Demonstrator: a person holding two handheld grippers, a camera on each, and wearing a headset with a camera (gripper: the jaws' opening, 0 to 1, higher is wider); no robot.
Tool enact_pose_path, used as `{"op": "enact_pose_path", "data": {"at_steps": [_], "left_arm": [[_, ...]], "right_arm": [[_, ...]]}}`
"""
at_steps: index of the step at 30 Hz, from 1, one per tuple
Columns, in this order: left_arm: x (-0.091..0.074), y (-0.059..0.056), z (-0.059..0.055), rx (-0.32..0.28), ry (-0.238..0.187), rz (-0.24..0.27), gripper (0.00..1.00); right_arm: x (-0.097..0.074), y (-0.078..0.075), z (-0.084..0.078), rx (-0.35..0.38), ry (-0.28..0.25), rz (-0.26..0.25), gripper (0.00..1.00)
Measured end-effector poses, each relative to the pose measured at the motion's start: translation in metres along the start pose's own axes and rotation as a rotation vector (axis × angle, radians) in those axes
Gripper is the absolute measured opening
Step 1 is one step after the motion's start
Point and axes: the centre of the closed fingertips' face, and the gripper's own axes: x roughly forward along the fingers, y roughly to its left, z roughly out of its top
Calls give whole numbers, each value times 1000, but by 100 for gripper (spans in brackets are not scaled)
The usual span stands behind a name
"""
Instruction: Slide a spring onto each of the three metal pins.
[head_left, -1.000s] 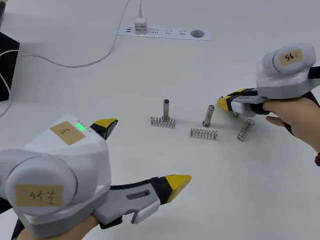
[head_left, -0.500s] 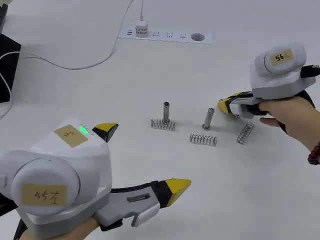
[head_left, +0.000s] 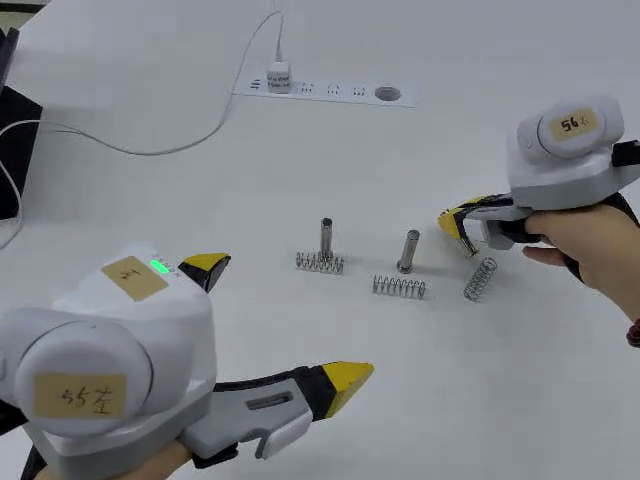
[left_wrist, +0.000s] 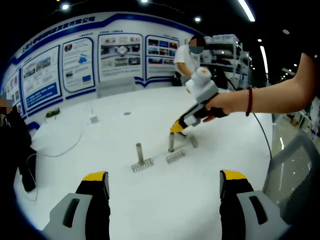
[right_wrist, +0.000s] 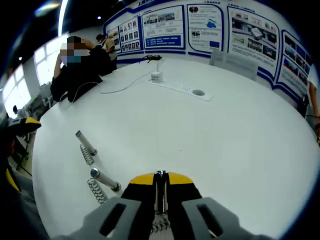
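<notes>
So far no spring sits on a pin, as I judge it. The left pin and the middle pin stand bare and upright on the white table. Each has a spring lying flat at its foot on the near side: the left spring and the middle spring. The right spring lies aslant just beside the tip of the right gripper. All three slides look left to do. The right gripper's jaws are pressed together on a thin metal piece, probably the third pin, though I cannot tell for sure. The left gripper hovers at the near left, jaws spread wide, holding nothing.
</notes>
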Motion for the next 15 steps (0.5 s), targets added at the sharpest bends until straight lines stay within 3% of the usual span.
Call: {"op": "enact_pose_path", "data": {"at_steps": [15], "left_arm": [[-7, -2, 4, 16, -11, 6, 92]], "right_arm": [[-23, 4, -1, -7, -27, -20, 9]]}}
